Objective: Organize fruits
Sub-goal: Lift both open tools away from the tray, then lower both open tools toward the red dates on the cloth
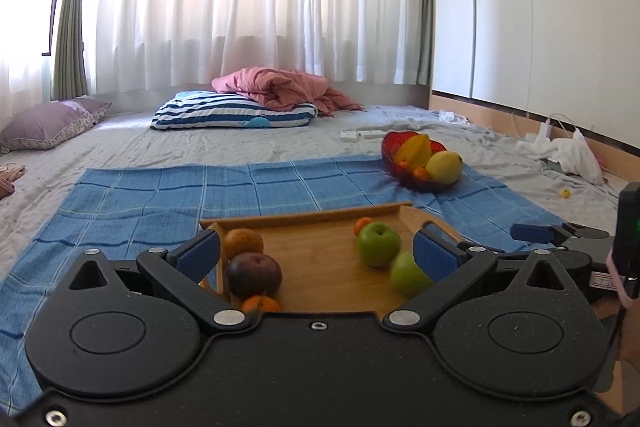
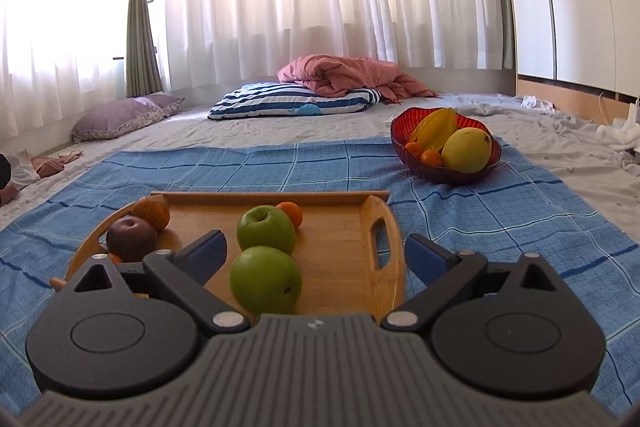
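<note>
While both tools [image 1: 316, 255] [image 2: 316, 255] gape, tray [image 2: 344, 267] holds apples [image 2: 265, 279], bowl [image 2: 444, 173] mango [image 2: 466, 151].

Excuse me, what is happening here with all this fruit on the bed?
A person holds two grippers over a wooden tray on a blue cloth. Both the left gripper and the right gripper are open and hold nothing. The tray carries two green apples, a dark apple, a brown fruit and small oranges. A red bowl farther back holds a starfruit, a mango and more small oranges.
</note>
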`<act>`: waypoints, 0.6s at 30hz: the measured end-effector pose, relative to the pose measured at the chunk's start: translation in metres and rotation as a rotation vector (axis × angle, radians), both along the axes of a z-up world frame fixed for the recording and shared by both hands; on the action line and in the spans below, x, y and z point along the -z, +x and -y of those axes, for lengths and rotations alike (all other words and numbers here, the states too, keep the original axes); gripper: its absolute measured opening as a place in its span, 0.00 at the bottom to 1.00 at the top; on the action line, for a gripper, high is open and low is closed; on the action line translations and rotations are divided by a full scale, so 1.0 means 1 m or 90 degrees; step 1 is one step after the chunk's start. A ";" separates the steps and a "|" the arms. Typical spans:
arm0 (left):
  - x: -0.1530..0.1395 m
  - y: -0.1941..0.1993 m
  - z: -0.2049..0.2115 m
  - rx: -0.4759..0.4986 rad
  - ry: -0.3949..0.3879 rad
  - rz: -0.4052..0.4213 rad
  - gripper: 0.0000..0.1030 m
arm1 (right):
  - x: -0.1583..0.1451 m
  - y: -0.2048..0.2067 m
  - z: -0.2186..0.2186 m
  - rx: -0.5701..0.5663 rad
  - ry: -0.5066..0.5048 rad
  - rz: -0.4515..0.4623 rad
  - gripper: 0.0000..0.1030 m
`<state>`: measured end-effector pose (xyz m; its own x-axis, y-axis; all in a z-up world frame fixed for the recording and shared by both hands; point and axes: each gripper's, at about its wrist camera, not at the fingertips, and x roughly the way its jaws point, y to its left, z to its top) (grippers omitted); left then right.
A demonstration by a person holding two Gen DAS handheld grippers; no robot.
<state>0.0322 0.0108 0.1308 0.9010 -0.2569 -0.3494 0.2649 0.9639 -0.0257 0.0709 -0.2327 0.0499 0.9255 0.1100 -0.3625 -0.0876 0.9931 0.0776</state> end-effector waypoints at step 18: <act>0.065 -0.034 0.004 -0.011 -0.028 -0.111 1.00 | 0.041 -0.038 -0.012 0.033 -0.038 -0.006 1.00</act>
